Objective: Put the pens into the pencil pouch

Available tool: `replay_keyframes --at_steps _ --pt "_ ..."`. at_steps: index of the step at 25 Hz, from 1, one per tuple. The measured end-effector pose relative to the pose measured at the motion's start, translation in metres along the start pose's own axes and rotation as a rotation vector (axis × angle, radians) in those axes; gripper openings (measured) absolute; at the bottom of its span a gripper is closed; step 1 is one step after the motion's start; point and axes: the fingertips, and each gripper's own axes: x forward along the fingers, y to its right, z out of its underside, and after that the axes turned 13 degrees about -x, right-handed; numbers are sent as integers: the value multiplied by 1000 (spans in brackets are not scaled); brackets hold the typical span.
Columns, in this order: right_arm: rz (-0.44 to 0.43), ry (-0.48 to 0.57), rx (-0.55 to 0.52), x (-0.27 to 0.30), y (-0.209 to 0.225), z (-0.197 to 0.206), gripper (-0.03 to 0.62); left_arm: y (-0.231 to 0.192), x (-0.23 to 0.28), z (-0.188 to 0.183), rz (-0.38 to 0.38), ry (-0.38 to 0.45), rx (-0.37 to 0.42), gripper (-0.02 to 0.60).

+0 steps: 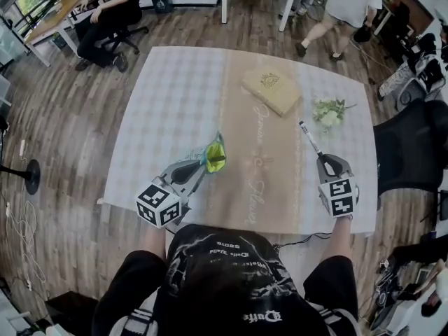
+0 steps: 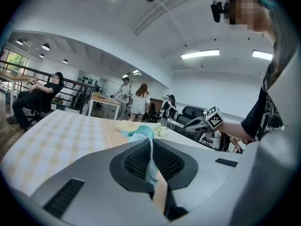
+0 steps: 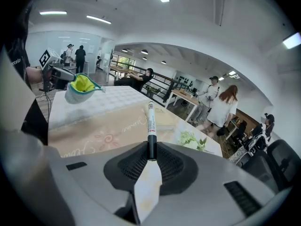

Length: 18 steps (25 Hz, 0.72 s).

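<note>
1. Pen [image 3: 150, 124] first: my right gripper [image 3: 150, 158] has it pinched by its dark end, with the white barrel sticking straight out ahead along the jaws.
2. My left gripper [image 2: 151, 160] is clenched on a fold of the teal pencil pouch [image 2: 142, 133] and holds it up, clear of the table [image 1: 168, 89] as far as I can tell.
3. In the head view the two are well apart, pouch at left-centre and pen far right, with the cloth's beige strip between them.
4. Now the part that matters: the pouch lies to the pen's left, and in the right gripper view its yellow-green mouth gapes toward that side.
5. The pen's long axis points forward, not across, so I judge the tip must swing left to meet that opening.
6. The right hand carries the pen, so I'd say it does the travelling.
</note>
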Motion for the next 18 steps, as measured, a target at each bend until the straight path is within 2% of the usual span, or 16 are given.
replay_keyframes --at_steps 13,18 --pt "-129 76 -266 0 -83 -88 67 -15 -8 14 -50 -75 126 32" --pt "-167 114 -369 -6 -108 -114 69 -17 -11 19 -61 -87 148 32"
